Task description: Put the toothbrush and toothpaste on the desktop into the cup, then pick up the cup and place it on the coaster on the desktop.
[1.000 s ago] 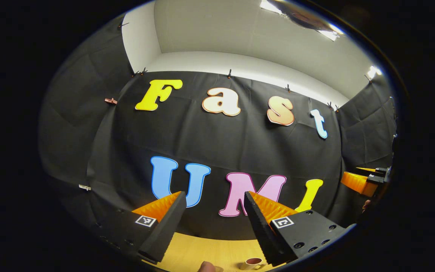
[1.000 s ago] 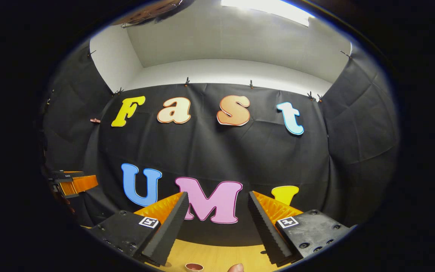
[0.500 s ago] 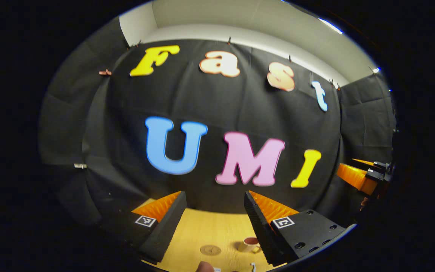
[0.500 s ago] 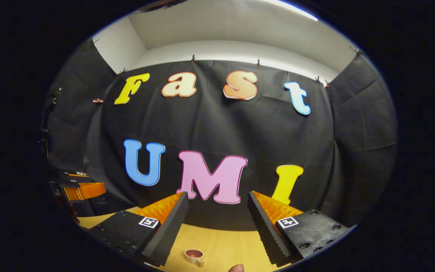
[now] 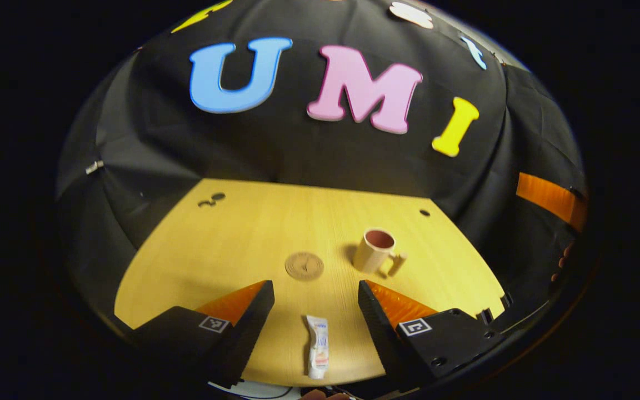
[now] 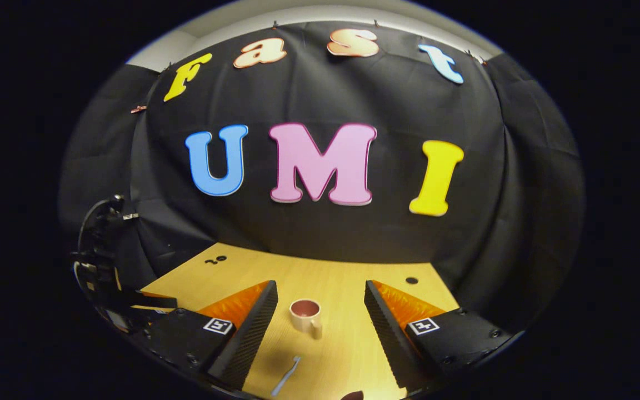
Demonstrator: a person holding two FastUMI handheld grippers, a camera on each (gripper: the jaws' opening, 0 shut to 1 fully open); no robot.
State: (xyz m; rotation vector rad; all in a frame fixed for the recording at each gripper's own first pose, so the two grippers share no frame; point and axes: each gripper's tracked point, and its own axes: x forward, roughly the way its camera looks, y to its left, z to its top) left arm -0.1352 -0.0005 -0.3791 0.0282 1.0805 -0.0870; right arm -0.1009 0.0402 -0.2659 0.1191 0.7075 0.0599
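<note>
Not a word to read on the desk here. The toothpaste tube carries some coloured print, far too small to make out. The coaster shows a faint mark at its middle, unreadable too. Each finger of the left gripper wears a square black-and-white marker, a coded pattern and no lettering, and the right gripper has the same.

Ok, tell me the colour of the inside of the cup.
The cup is beige outside and dark reddish-brown inside, clearest in the left gripper view.
</note>
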